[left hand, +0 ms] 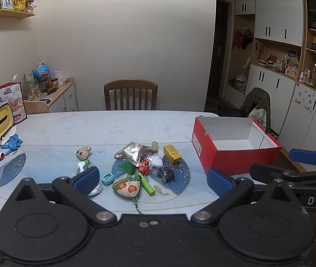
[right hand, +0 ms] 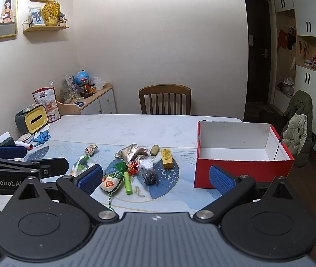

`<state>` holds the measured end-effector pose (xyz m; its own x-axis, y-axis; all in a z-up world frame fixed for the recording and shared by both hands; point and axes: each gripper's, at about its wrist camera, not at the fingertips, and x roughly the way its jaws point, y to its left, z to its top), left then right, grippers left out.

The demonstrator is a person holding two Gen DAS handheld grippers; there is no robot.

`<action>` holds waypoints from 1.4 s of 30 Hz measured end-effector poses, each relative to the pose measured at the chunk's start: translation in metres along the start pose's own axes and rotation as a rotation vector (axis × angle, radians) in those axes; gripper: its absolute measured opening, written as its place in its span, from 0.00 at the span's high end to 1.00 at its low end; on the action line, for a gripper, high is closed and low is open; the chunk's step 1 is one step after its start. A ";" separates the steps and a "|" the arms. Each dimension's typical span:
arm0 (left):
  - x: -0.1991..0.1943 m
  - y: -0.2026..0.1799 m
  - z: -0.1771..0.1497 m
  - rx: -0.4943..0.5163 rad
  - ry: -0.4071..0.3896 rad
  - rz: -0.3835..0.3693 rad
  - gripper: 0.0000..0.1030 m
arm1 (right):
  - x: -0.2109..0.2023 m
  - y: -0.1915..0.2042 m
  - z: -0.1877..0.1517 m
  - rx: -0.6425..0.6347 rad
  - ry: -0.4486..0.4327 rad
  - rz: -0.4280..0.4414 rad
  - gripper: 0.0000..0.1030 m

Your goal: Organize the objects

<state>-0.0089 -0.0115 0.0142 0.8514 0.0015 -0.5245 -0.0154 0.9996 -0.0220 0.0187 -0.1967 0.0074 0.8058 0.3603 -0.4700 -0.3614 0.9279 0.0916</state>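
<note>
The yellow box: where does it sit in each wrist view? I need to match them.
Left wrist: yellow box, right of centre, on the blue mat beside the clutter.
Right wrist: yellow box, near centre, same mat edge.
Shared landmark: the red box, open, to its right in both.

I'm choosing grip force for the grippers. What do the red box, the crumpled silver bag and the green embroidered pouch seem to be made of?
Red box: looks like cardboard, matte red outside, white inside, with folded flaps.
Silver bag: likely metallised foil or plastic, shiny and creased.
Green pouch: apparently stuffed fabric, soft-edged, with a cord and tassel.
</note>
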 end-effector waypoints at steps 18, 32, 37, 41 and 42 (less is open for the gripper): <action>-0.007 0.004 -0.007 -0.026 0.004 0.000 0.01 | -0.006 0.002 0.000 -0.007 -0.012 0.014 0.00; -0.006 0.006 -0.010 -0.043 -0.007 0.003 0.01 | -0.005 0.005 0.001 -0.018 -0.016 0.023 0.00; -0.005 0.008 -0.008 -0.046 -0.013 0.004 0.01 | -0.003 0.005 0.002 -0.023 -0.020 0.024 0.00; -0.004 0.008 -0.007 -0.045 -0.017 0.007 0.01 | -0.002 0.006 0.002 -0.024 -0.024 0.026 0.00; -0.004 0.008 -0.006 -0.045 -0.017 0.008 0.01 | -0.002 0.006 0.002 -0.024 -0.024 0.027 0.00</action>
<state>-0.0154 -0.0033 0.0104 0.8601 0.0099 -0.5100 -0.0451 0.9974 -0.0567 0.0165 -0.1915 0.0108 0.8068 0.3874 -0.4461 -0.3940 0.9154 0.0825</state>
